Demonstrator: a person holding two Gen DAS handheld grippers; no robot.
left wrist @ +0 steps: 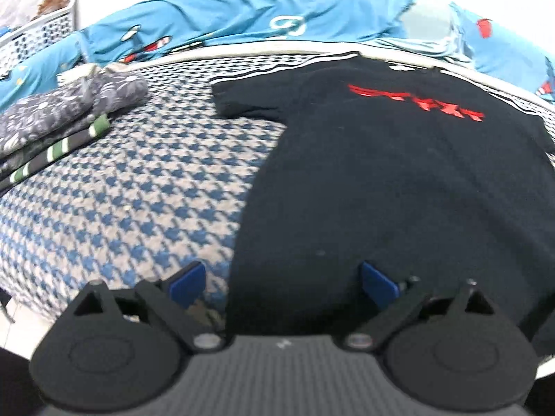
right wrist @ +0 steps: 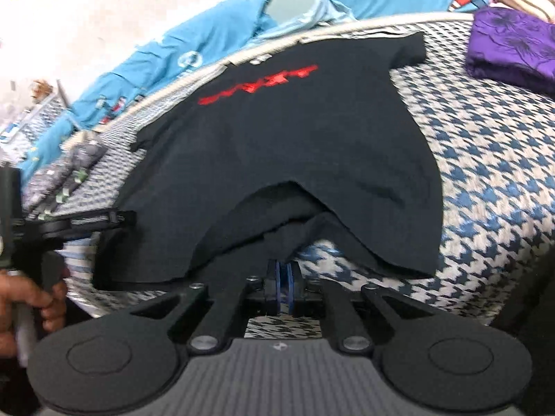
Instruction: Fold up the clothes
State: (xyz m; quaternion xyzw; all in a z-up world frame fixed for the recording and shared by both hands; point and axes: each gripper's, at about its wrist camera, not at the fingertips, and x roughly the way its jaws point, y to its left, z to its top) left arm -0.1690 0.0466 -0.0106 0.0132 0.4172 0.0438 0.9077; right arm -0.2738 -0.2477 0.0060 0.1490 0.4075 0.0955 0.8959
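My right gripper (right wrist: pixel 281 279) had its blue pads pinched together on the bunched hem of the black T-shirt (right wrist: pixel 277 145), lifting the soft cloth into a peak. My left gripper (left wrist: pixel 282 277) stood wide apart, gripping nothing, its pads straddling the shirt's side edge. The shirt, with a red chest print, lay flat across the blue-and-white houndstooth bedcover (left wrist: pixel 138 180), beside a stack of folded clothes (left wrist: pixel 66 118).

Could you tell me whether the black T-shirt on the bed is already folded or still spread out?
Mostly spread: the black T-shirt lies flat with a sleeve out; only its hem is lifted, pinched in the right gripper.
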